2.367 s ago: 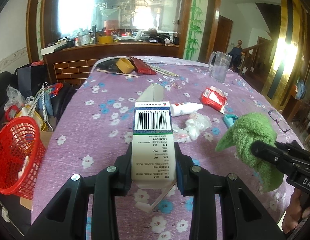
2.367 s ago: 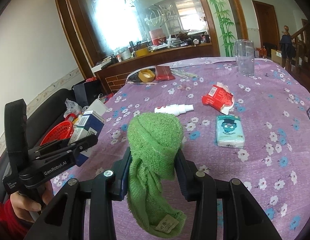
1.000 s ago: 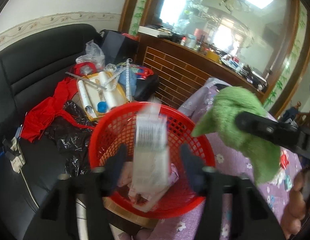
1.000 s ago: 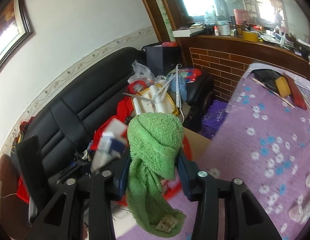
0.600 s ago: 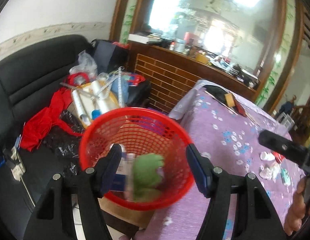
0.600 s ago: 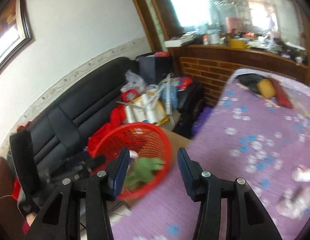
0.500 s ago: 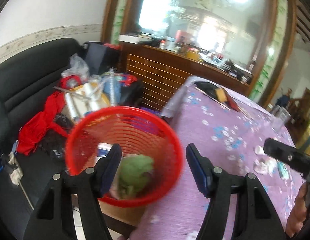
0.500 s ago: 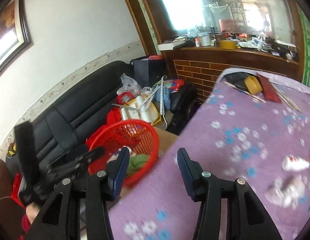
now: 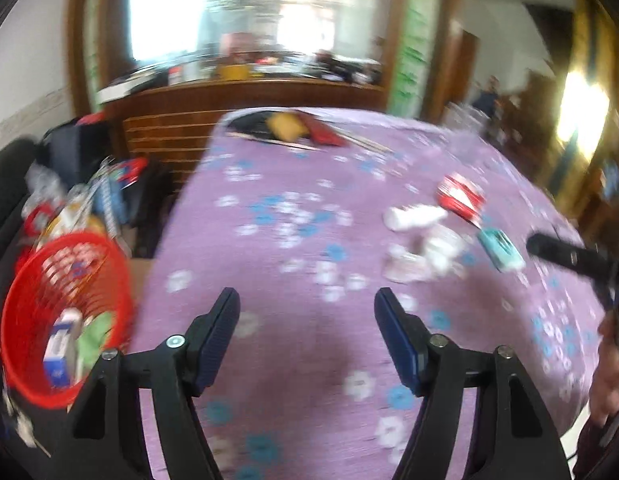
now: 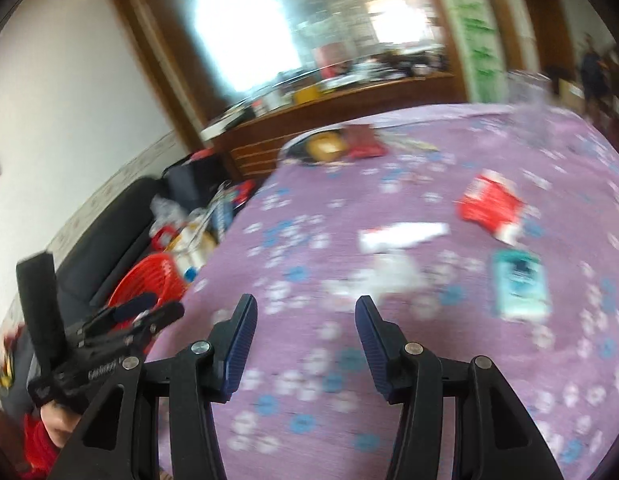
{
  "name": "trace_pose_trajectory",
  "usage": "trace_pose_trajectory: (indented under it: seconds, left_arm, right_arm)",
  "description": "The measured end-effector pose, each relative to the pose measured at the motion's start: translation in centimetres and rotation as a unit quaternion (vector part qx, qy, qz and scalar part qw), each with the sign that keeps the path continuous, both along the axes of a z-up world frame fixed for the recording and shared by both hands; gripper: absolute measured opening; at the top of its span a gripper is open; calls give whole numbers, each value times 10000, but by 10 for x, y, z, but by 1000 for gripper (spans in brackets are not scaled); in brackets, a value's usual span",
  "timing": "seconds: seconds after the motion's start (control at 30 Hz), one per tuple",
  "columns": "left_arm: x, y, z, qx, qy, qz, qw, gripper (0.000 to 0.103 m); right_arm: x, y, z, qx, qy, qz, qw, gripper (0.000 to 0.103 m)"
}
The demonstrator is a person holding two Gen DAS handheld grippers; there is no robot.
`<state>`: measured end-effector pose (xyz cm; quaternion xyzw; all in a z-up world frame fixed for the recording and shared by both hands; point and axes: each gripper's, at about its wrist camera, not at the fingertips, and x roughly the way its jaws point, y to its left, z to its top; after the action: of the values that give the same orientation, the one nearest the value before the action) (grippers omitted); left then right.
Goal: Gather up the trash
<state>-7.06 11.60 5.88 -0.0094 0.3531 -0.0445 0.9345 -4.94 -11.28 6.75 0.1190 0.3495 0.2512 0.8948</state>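
both my claws, left (image 9: 307, 340) and right (image 10: 305, 344), are wide and hold nothing. the left one just opened more. the white tube (image 10: 401, 236) at one o'clock looks light and slippery, so i grab its middle.

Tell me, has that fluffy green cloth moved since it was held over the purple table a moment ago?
Yes. The green cloth now lies inside the red mesh basket, off the left edge of the purple flowered table.

Daylit room, both views smeared by motion blur. A bright window (image 9: 169, 8) glares white beyond the table; a second flare (image 9: 581, 112) burns at right. Fisheye edges curve and darken; small objects perhaps unreadable.
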Motion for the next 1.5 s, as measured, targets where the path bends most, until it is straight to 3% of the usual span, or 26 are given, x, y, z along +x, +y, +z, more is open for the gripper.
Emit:
trace_pose_trajectory:
  seconds: [0.2, 0.33, 0.53, 0.63, 0.7, 1.0, 1.17, 1.3, 1.5]
  left_arm:
    - [33, -77, -6, 323, 260, -970, 9944, 74]
    - [56, -110, -19, 579, 520, -1277, 9887, 74]
    - [87, -140, -47, 1133, 731, -1149, 9842, 73]
    - [98, -142, -55, 1211, 745, -993, 9848, 66]
    - [102, -141, -57, 1301, 664, -873, 9854, 55]
    - [108, -114, -54, 425, 413, -652, 9961, 50]
    - [100, -97, -39, -7, -75, -500, 9987, 50]
    - [96, -87, -34, -163, -457, -297, 9984, 50]
    - [95, -78, -33, -185, -660, -151, 9975, 50]
  right_arm:
    - [4, -74, -6, 404, 205, -774, 9960, 56]
    - [1, -104, -9, 600, 289, -1070, 9920, 59]
    - [1, -131, -18, 738, 425, -1273, 9882, 59]
    - [5, -139, -24, 756, 526, -1356, 9865, 59]
    - [9, -141, -28, 721, 588, -1391, 9859, 59]
    - [40, -132, -42, 92, 706, -1573, 9850, 64]
    - [63, -113, -55, -492, 779, -1573, 9832, 64]
    - [77, -96, -63, -1003, 806, -1565, 9793, 64]
    - [89, -78, -72, -1596, 800, -1565, 9714, 64]
